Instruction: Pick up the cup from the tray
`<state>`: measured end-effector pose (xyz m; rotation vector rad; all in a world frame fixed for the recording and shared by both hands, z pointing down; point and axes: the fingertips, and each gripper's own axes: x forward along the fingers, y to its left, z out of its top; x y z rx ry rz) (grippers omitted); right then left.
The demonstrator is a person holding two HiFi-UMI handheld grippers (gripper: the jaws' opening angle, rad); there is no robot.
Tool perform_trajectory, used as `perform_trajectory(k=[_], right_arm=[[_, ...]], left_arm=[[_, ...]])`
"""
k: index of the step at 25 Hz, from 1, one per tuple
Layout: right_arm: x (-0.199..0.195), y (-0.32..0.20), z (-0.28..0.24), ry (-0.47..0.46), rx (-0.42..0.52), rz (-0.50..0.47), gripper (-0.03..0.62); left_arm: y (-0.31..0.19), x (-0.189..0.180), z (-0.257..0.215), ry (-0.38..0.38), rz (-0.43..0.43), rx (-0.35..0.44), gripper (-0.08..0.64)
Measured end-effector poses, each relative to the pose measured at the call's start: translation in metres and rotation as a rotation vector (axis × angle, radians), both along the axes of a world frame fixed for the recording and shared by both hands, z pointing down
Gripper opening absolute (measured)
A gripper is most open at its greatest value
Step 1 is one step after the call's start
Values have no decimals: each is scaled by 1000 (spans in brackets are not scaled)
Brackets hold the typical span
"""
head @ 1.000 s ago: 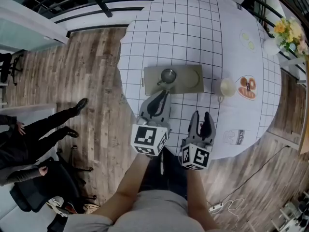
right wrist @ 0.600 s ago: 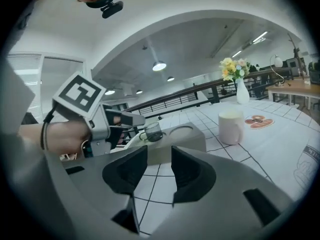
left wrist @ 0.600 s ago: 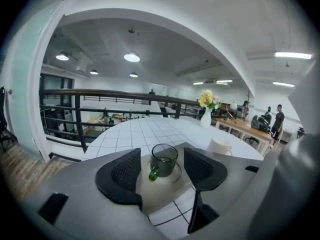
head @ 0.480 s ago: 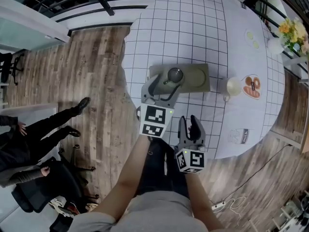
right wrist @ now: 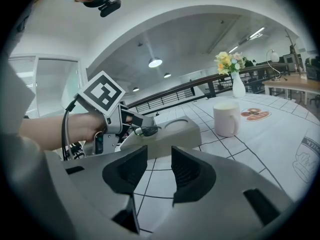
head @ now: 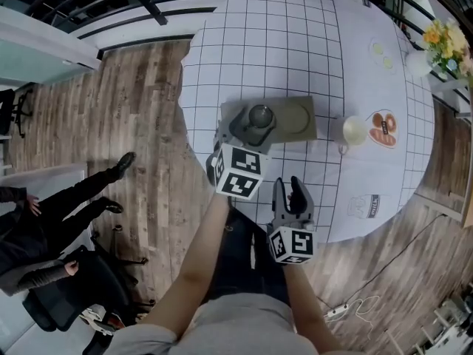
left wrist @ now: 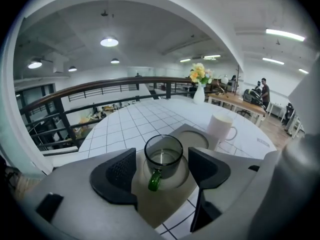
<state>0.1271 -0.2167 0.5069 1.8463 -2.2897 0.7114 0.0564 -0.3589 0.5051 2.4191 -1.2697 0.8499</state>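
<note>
At the near edge of the table (head: 281, 43), the tray (head: 307, 103) lies on the grid cloth with 2 round recesses. The cup (head: 260, 115), clear glass with a green handle (left wrist: 154, 180), stands upright in the left recess. The right recess is empty.

The left gripper (head: 251, 132) is at the tray. Its jaws are opening, and the cup stands between them with a gap on each side. Neither pad touches the glass, so nothing is grasped.

The right gripper (head: 290, 191) hovers over the cloth, nearer the person and apart from the tray. Its jaws are a little apart and empty.

Judged hazards for the pickup:

1. Handle fouling. The handle points back along the left gripper, between the jaws. An off-centre closure could press a pad against it and turn the cup in its recess.
2. Slip. Smooth glass walls offer little grip, so a light or high hold may let the cup slide on lifting.
3. Tray drag. Jaw tips set too low could catch the tray and shift it toward the table edge.
4. Collision. A mug (head: 353, 130) stands just right of the tray, so a sideways swing could strike it.
</note>
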Motion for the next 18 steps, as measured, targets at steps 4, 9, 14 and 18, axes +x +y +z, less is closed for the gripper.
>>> perform_trajectory(k=[4,9,14,18], right_arm=[[7,-2,1,3,-4,14,144],[11,-3,4,13,-11,16,144],[17,-3,8,19,-22,24,144],[22,-4,11,18,-30,41,144]], left_arm=[[-2,2,7,-32,10,-14,321],[-3,8,12,-51,21,-43,321],[-7,5,15,-61,-3,-42,276],[-9,7,15,-55,5,-39,273]])
